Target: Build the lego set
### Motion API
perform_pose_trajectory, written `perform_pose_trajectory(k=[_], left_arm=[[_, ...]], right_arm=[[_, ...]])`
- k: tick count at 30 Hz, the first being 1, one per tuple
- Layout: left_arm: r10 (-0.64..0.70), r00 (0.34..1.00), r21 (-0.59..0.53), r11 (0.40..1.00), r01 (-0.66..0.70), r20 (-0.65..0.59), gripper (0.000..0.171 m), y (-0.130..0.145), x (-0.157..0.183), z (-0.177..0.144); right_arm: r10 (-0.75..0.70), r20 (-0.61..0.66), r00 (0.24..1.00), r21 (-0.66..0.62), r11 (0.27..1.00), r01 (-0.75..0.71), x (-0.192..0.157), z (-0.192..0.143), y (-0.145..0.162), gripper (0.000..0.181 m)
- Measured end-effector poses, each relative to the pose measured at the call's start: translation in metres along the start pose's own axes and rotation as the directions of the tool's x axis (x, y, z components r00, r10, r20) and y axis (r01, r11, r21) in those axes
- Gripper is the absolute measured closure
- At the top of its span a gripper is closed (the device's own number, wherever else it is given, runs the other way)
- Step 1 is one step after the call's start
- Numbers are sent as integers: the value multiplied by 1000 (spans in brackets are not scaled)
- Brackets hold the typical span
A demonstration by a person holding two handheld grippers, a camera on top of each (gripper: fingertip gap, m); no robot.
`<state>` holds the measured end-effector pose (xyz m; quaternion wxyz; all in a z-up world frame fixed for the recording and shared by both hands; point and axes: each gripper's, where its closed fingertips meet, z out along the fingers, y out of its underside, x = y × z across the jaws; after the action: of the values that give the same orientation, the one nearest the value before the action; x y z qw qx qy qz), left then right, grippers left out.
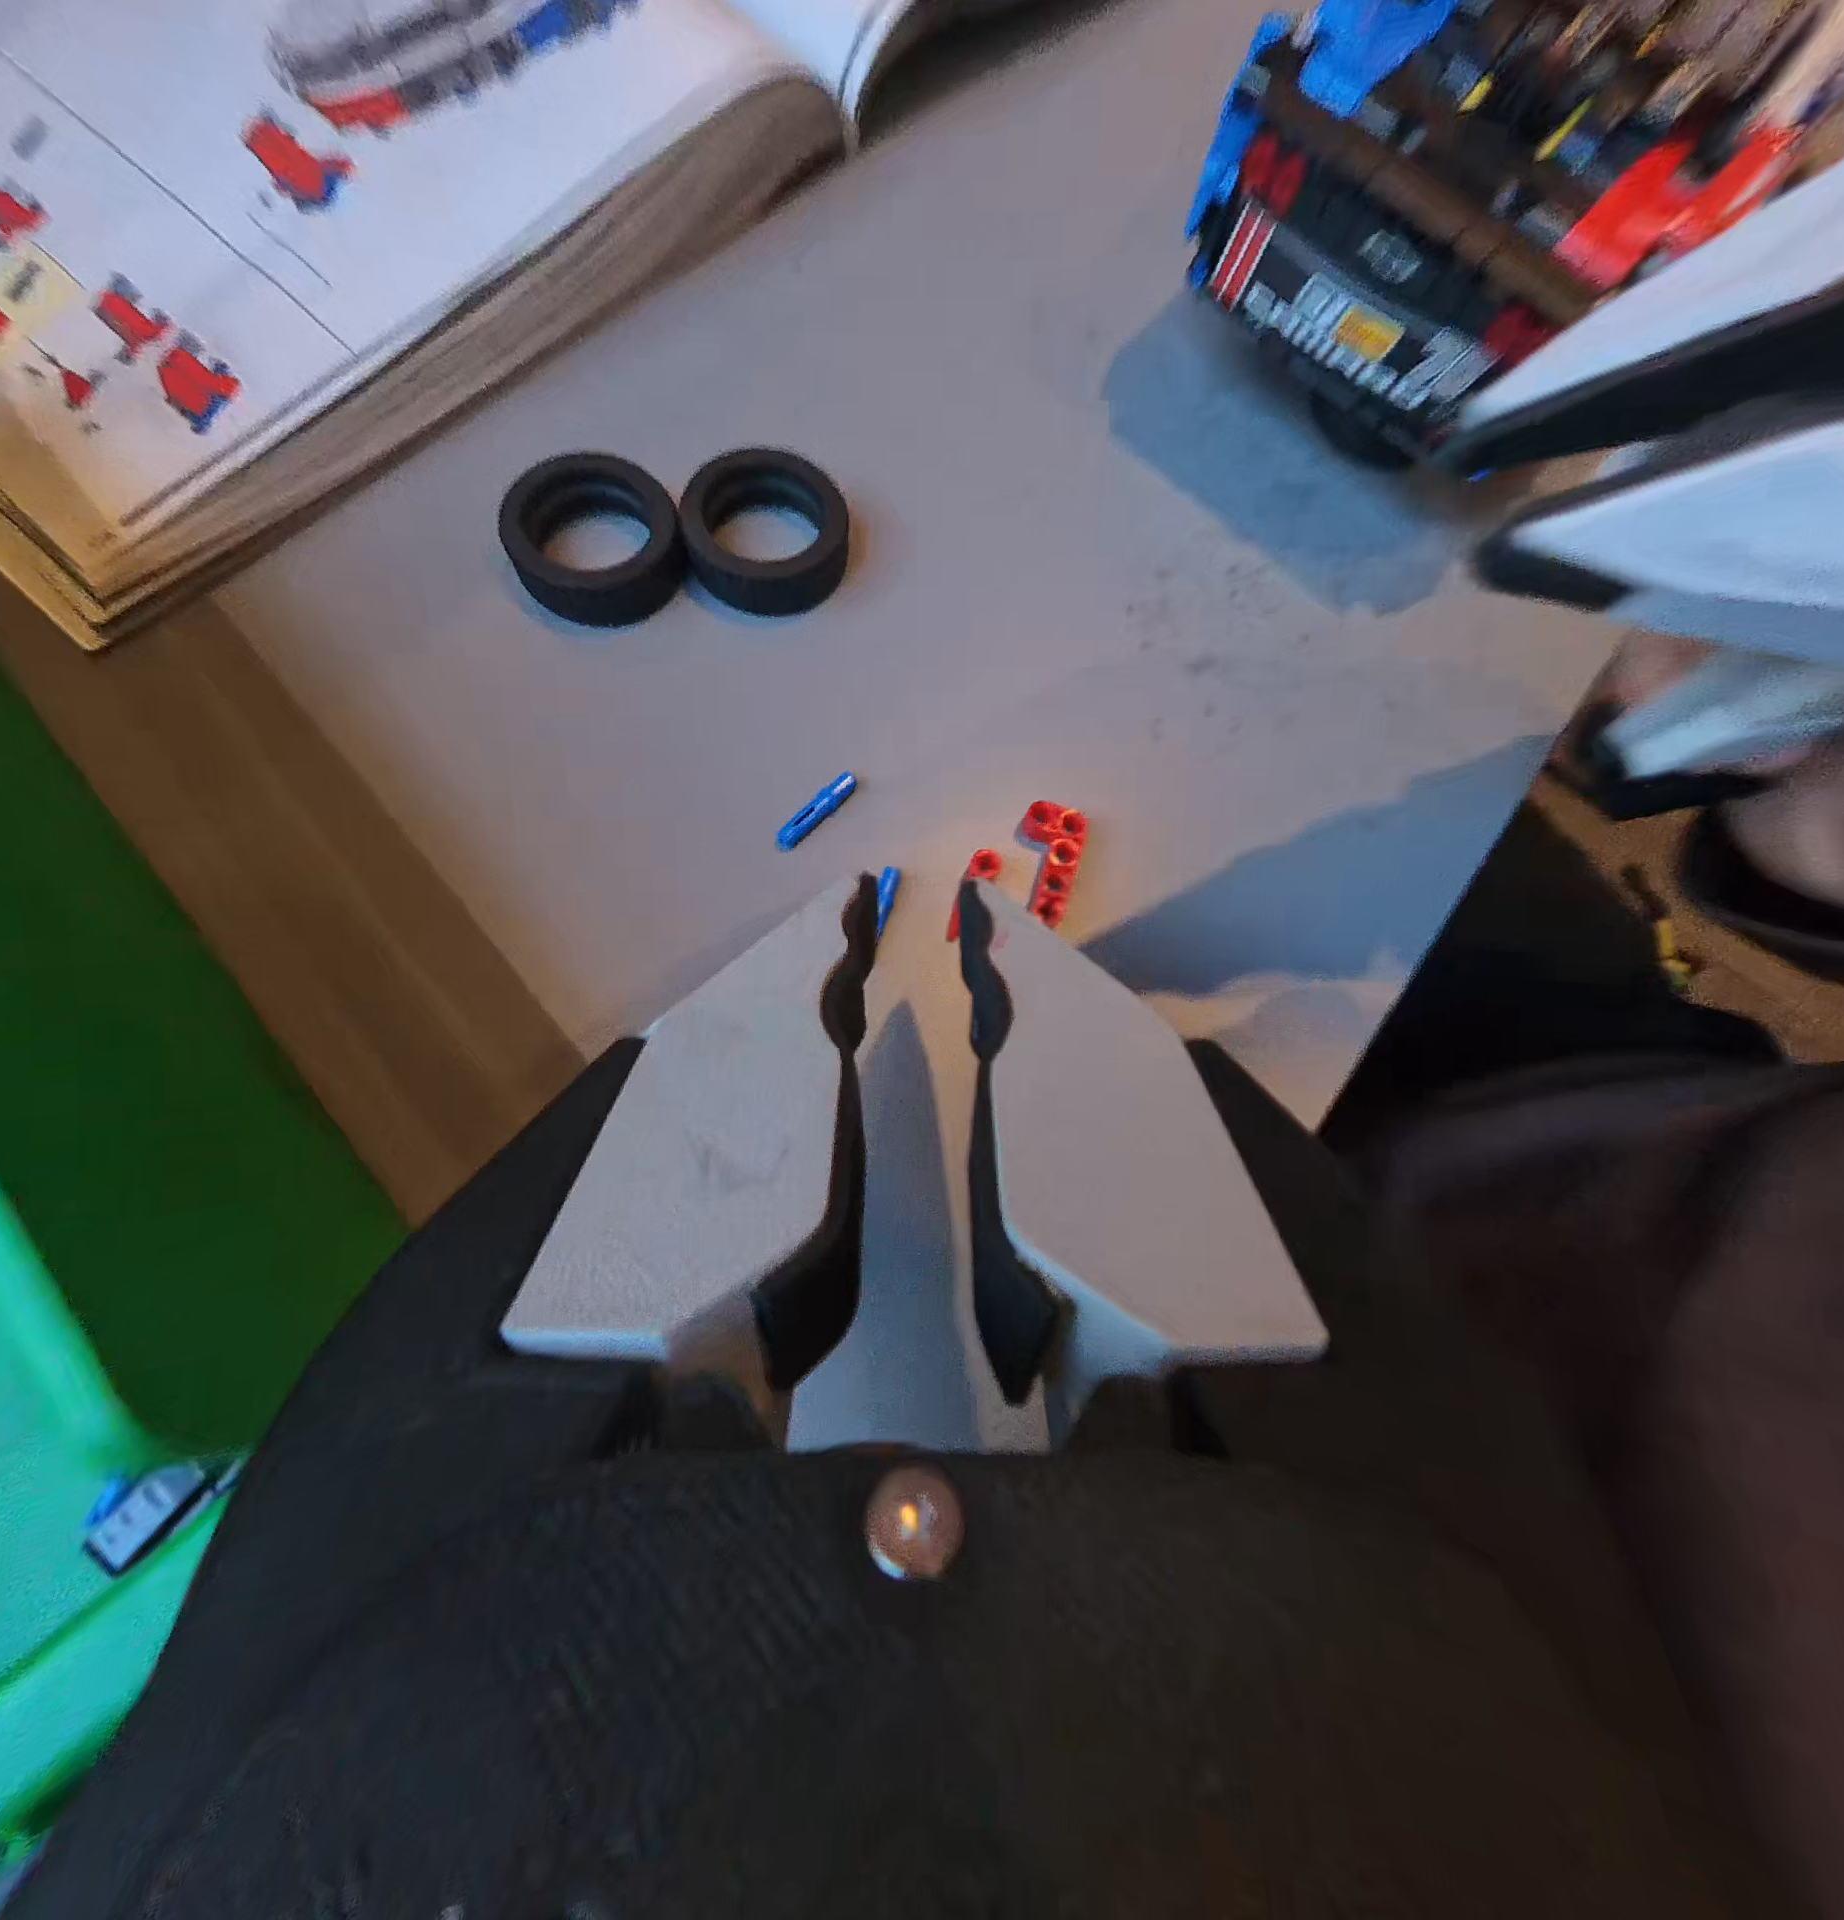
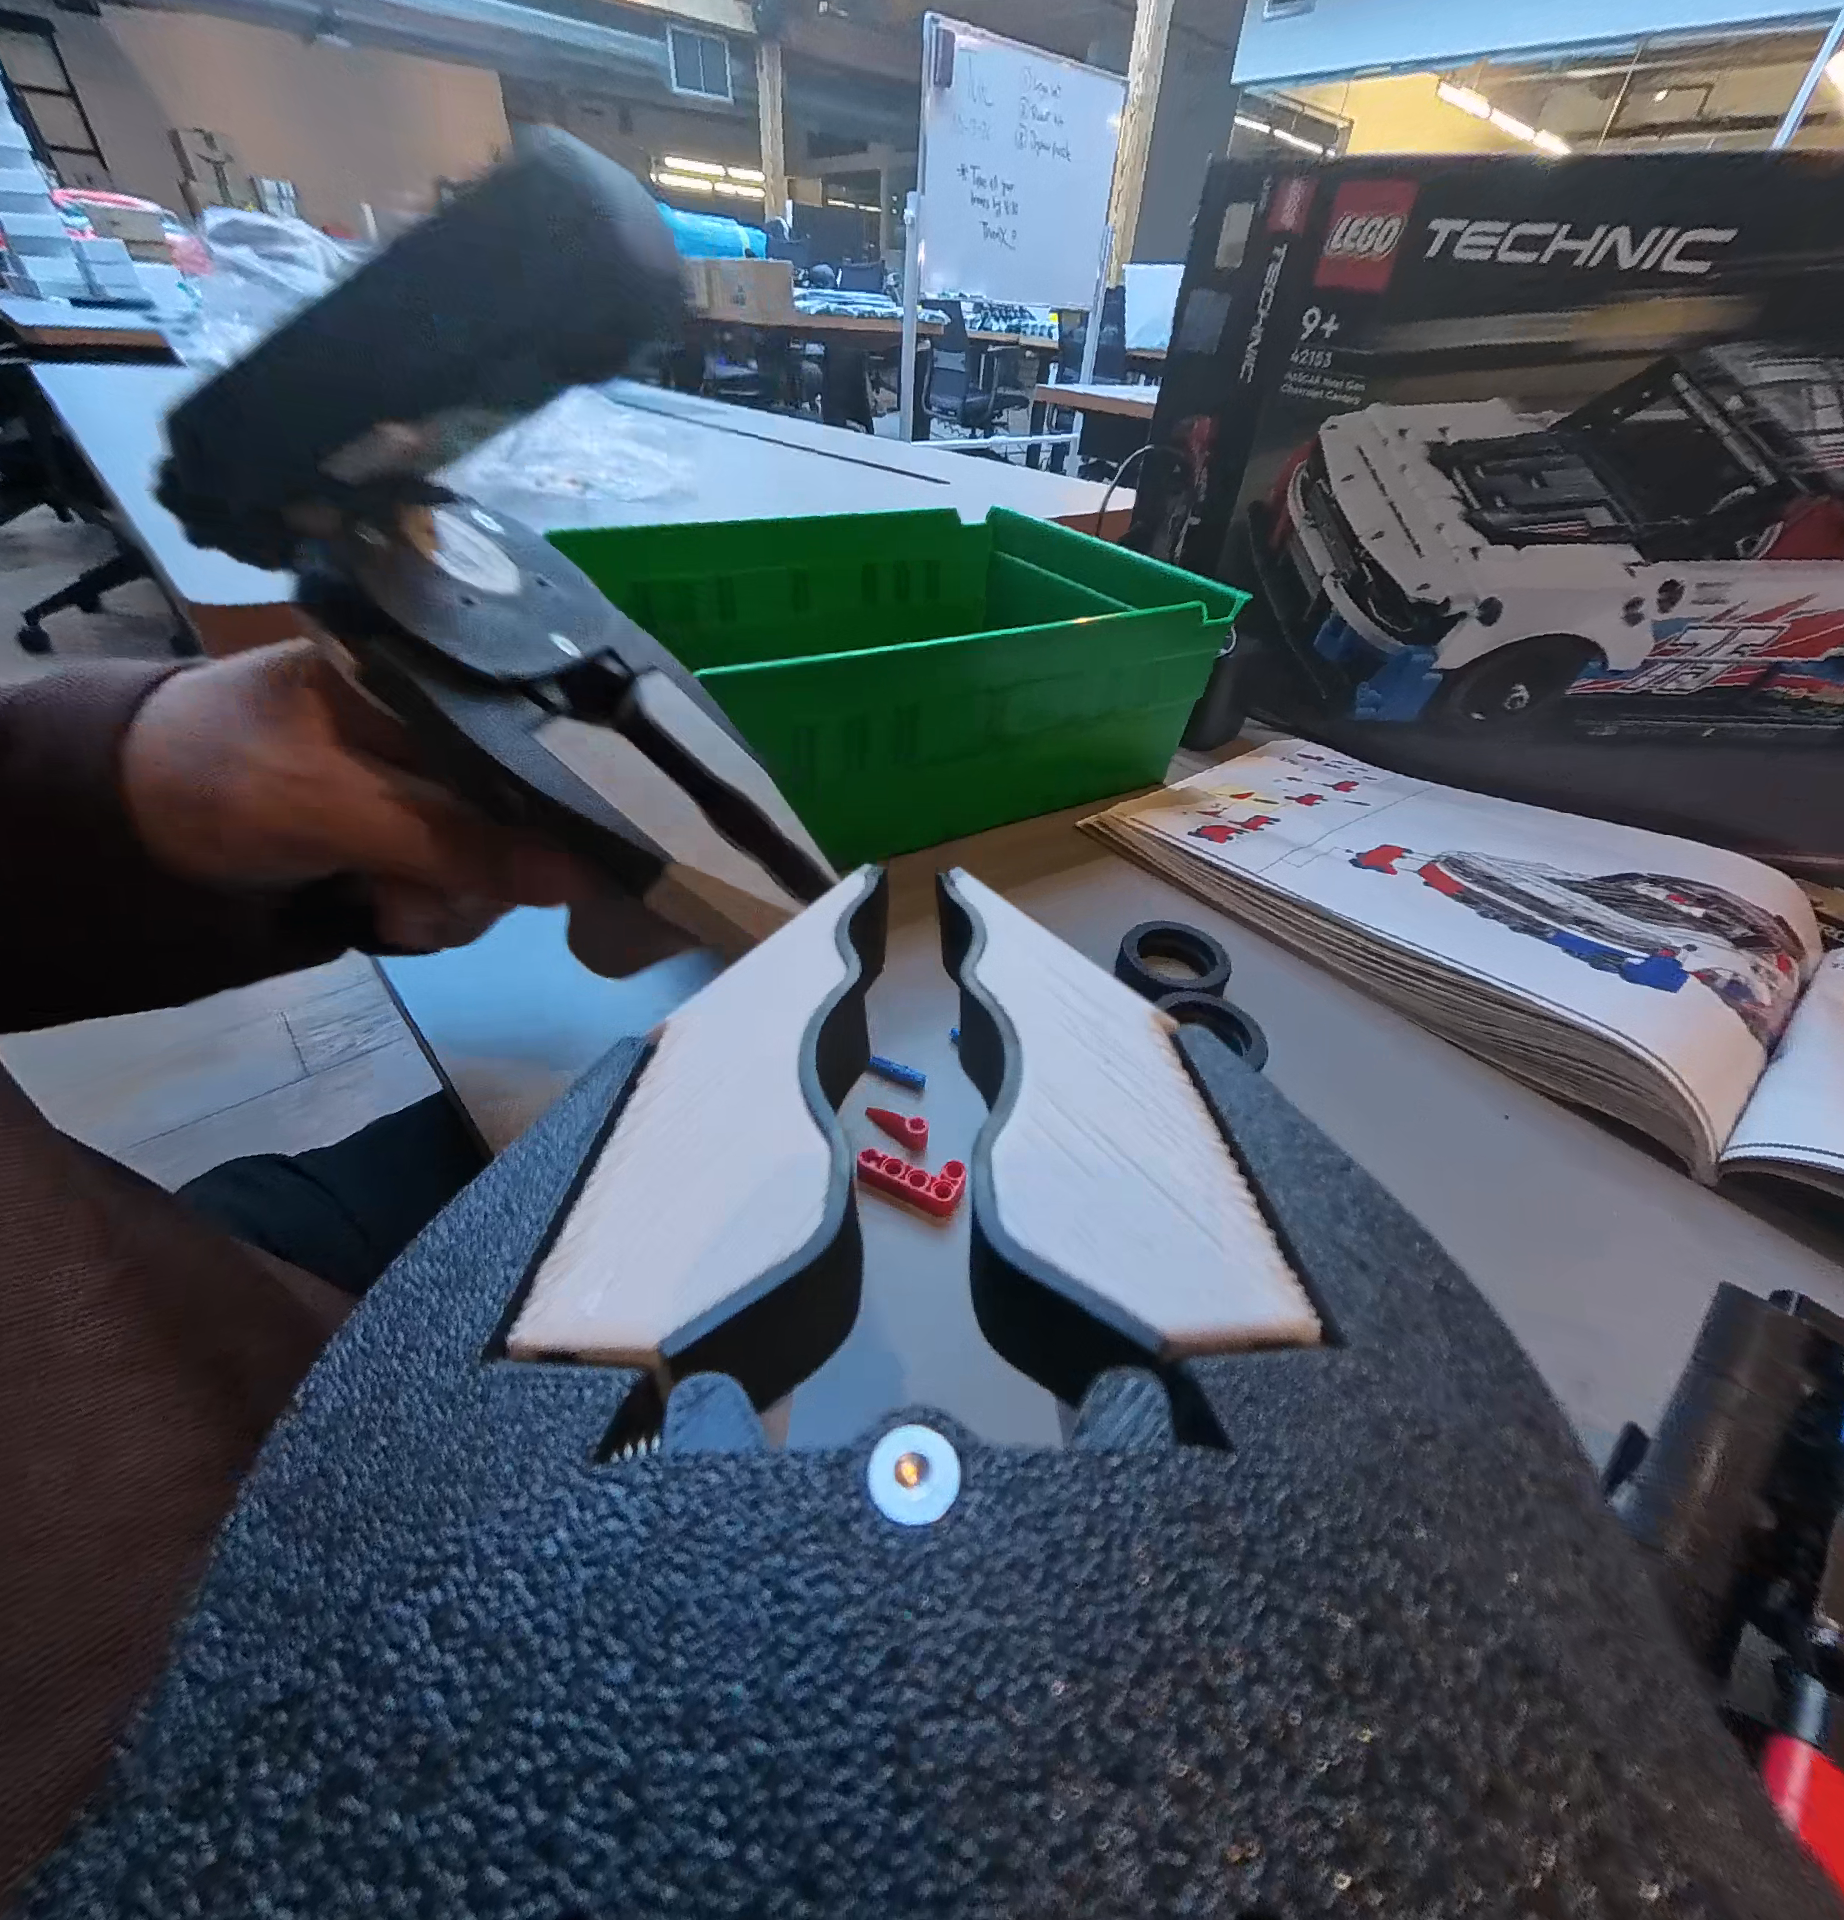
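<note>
Small loose pieces lie near the table's front edge: a red L-shaped beam [image 1: 1055, 857] [image 2: 913, 1179], a small red piece [image 1: 980, 864] [image 2: 900, 1127] and two blue pins [image 1: 816, 810] [image 2: 895, 1072]. My left gripper [image 1: 920, 894] is open and empty, its fingertips just over the second blue pin [image 1: 887, 896] and the small red piece. It also shows in the right wrist view [image 2: 585, 727], held by a hand. My right gripper [image 2: 913, 883] is open and empty, held above and back from the same pieces; it appears at the right of the left wrist view [image 1: 1676, 499].
Two black tyres [image 1: 591, 535] [image 2: 1172, 956] lie side by side beyond the pieces. An open instruction booklet [image 1: 274, 208] [image 2: 1469, 914] lies behind them. The partly built car [image 1: 1469, 187] [image 2: 1780, 1507] stands to the right. A green bin [image 2: 949, 665] [image 1: 66, 1039] and the set's box [image 2: 1572, 468] stand at the back. My hands' fingertips stand some 9 cm from each other.
</note>
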<state>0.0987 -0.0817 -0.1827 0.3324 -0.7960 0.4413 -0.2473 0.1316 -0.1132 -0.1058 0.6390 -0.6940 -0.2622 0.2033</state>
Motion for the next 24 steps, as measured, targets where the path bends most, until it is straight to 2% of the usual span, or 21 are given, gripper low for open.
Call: perform_pose_trajectory(k=[2, 4, 6, 9, 14, 20, 24], left_arm=[[-16, 1000, 84, 996, 18, -26, 156, -5, 4, -19], [-7, 1000, 181, 983, 12, -24, 146, -9, 2, -43], [5, 1000, 258, 966, -3, -9, 146, -8, -4, -65], [0, 1000, 310, 951, -2, 5, 145, 3, -16, -84], [16, 998, 419, 908, 8, -55, 144, 11, -16, -103], [112, 993, 440, 891, -116, 34, 140, 14, -32, -111], [60, 996, 418, 905, -79, 60, 141, 9, -60, -122]], right_arm=[[2, 4, 1000, -11, 1000, -2, -2, 3, 4, 173], [9, 10, 1000, -24, 1000, -9, -4, 9, 7, 173], [13, 16, 1000, -45, 999, -12, -7, 16, 13, 172], [-17, 16, 1000, -87, 996, 18, -9, 27, 23, 171], [-40, 16, 999, -117, 992, 42, -8, 45, 28, 170], [-26, 14, 1000, -120, 992, 27, 0, 63, 29, 168], [-11, 33, 999, -124, 992, 15, 0, 67, 30, 168]])
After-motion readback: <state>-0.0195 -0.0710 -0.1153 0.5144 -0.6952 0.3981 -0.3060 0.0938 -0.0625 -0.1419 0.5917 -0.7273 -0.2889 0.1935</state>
